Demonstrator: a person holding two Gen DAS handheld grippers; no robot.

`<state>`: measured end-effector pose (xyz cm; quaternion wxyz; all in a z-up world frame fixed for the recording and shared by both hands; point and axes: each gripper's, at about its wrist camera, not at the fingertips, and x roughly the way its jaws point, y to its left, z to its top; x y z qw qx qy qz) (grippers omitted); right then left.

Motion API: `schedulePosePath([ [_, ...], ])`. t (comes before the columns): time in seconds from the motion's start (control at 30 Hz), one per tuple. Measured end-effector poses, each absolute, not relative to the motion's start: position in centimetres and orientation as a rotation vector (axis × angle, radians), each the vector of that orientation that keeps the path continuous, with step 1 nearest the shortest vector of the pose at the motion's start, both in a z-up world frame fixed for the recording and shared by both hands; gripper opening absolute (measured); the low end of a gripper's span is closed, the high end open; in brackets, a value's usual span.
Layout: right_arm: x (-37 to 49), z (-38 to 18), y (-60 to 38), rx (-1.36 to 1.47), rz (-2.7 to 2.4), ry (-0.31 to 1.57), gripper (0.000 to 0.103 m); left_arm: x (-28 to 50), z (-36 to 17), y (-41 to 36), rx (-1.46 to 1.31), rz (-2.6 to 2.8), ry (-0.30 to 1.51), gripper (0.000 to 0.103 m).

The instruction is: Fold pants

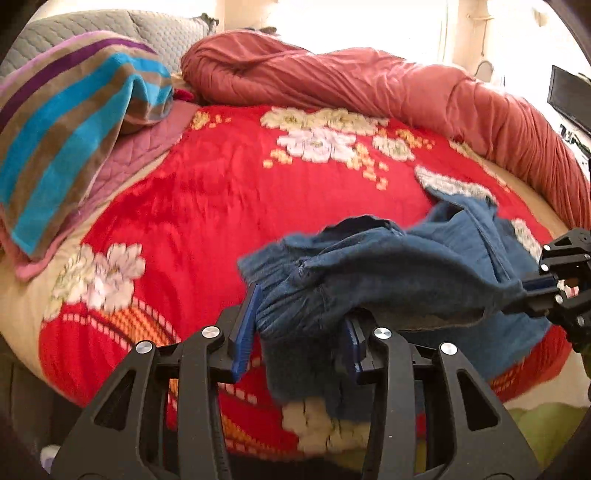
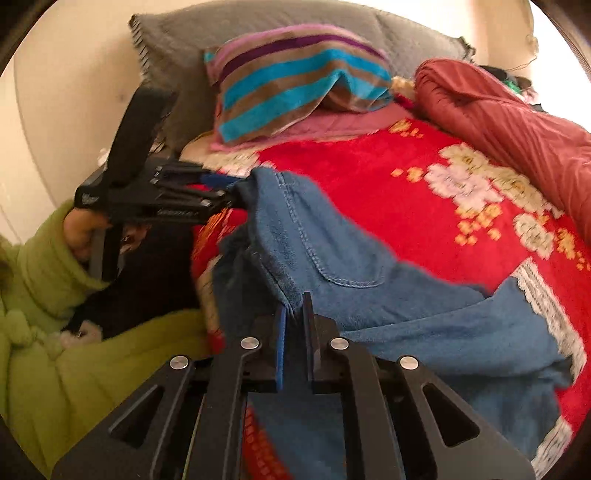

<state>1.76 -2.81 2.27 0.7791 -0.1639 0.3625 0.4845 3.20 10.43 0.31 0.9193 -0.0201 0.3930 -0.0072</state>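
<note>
The blue denim pants (image 1: 406, 266) hang lifted above the red floral blanket (image 1: 221, 206), stretched between both grippers. My left gripper (image 1: 301, 314) is shut on a bunched part of the waistband, with fabric filling the gap between its blue pads. In the right wrist view the same gripper (image 2: 225, 195) pinches the far corner of the pants (image 2: 332, 251), where a back pocket and seam stitching face the camera. My right gripper (image 2: 295, 317) is shut on the near edge of the denim. It also shows at the right edge of the left wrist view (image 1: 535, 288). The trouser legs trail down onto the blanket.
A striped towel (image 1: 74, 122) lies over a pink quilted pillow (image 1: 140, 147) and grey cushions (image 2: 258, 22) at the head of the bed. A rolled reddish duvet (image 1: 369, 81) runs along the far side. A person's green sleeve (image 2: 48, 266) is at the left.
</note>
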Motion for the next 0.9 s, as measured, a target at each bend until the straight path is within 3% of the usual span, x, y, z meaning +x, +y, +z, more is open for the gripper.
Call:
schedulePosePath([
  [0.37,-0.3,-2.7,-1.7,-0.383,1.061,0.933,0.007,0.2,-2.2,10.4,-0.046,0.02,0.905,0.039],
  [0.63,-0.7,-3.1,-1.9,-0.358,1.075,0.947,0.008,-1.7,2.2,9.7,-0.074,0.029,0.79,0.041],
  [0.77,-1.0,-3.1,-1.7,-0.374,1.088,0.953,0.011,1.1,2.1,6.8,-0.03,-0.029,0.806,0.041],
  [0.9,-1.5,-1.4,-2.7,-0.363,1.116,0.935,0.021,2.3,-1.3,4.8,0.083,-0.019,0.897,0.04],
])
